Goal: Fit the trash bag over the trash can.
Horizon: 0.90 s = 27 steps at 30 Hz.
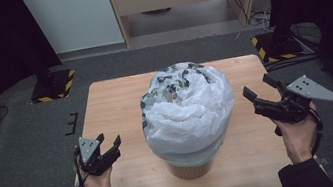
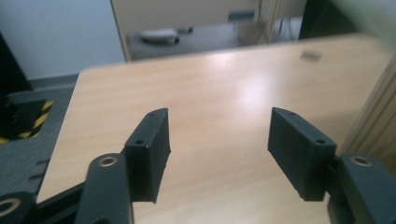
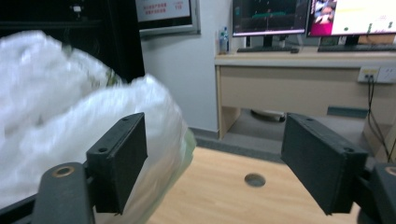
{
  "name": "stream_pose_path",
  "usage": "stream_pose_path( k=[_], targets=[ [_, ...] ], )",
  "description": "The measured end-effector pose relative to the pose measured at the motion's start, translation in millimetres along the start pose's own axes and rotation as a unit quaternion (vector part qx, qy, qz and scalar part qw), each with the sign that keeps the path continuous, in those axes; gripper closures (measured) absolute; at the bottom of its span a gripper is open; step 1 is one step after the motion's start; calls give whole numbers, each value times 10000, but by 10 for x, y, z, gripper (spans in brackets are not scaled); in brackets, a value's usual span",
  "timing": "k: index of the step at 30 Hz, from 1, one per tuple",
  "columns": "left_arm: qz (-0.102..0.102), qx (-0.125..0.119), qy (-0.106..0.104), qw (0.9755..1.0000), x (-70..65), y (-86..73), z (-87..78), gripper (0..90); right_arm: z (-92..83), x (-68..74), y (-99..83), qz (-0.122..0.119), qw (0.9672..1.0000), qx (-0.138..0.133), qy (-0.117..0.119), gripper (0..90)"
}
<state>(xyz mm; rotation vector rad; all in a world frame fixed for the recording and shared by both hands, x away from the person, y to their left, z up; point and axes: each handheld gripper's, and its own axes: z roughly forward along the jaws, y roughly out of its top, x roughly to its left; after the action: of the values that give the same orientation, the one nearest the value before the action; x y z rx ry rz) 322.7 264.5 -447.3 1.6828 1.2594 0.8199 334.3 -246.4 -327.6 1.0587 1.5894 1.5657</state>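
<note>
Either side of the bag [image 1: 187,108], both hand-held grippers [image 1: 109,139] [image 1: 259,86] spread, empty.

the white bag [image 1: 189,112] hides most of the bin [image 1: 190,168] beneath it. beside the right gripper [image 3: 212,158] the bag is blurred and cut off by the left edge; dark bits at its top are too small to tell.

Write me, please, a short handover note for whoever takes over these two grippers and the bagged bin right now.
Left gripper: open, empty, low over the table left of the bin.
Right gripper: open, empty, raised right of the white bag.
The bag bulges over the bin's rim at the table's middle, its mouth open on top, with dark scraps inside.
Done: neither gripper holds the bag.
Left, probably: gather the bag's mouth and lift it out.
</note>
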Motion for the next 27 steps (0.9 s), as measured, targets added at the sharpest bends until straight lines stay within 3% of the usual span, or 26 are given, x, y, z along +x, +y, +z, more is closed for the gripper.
stream_pose_path(
  k=[4, 7, 8, 10, 12, 14, 17, 20, 22, 27],
  targets=[
    [40, 393, 12, 9992, 40, -205, 75, 336, 13, -16, 211, -95, 9998, -179, 18, 250],
    [43, 615, -18, 9981, 43, -258, 142, 315, 39, 7, 357, -208, 9993, -284, 106, 255],
    [46, 673, -33, 9977, 41, -279, 171, 308, 44, 15, 389, -229, 9991, -316, 143, 301],
    [-40, 770, -108, 9970, 44, -317, 221, 300, 60, 52, 465, -209, 9979, -374, 490, 360],
    [-84, 835, -135, 9964, 47, -346, 258, 280, 80, 105, 516, -314, 9974, -345, 553, 375],
    [-123, 916, -156, 9956, 50, -367, 289, 273, 98, 152, 552, -344, 9963, -371, 688, 447],
    [-110, 1057, -174, 9942, 46, -401, 338, 271, 132, 208, 611, -225, 9944, -343, 974, 502],
    [-107, 1222, -244, 9921, 26, -438, 400, 269, 187, 267, 667, -197, 9911, -334, 1270, 551],
    [26, 1319, -273, 9909, 7, -452, 433, 259, 239, 320, 699, -297, 9880, -233, 1501, 571],
    [143, 1456, -388, 9885, -52, -482, 485, 257, 385, 502, 727, -436, 9760, 39, 2131, 653]
  ],
)
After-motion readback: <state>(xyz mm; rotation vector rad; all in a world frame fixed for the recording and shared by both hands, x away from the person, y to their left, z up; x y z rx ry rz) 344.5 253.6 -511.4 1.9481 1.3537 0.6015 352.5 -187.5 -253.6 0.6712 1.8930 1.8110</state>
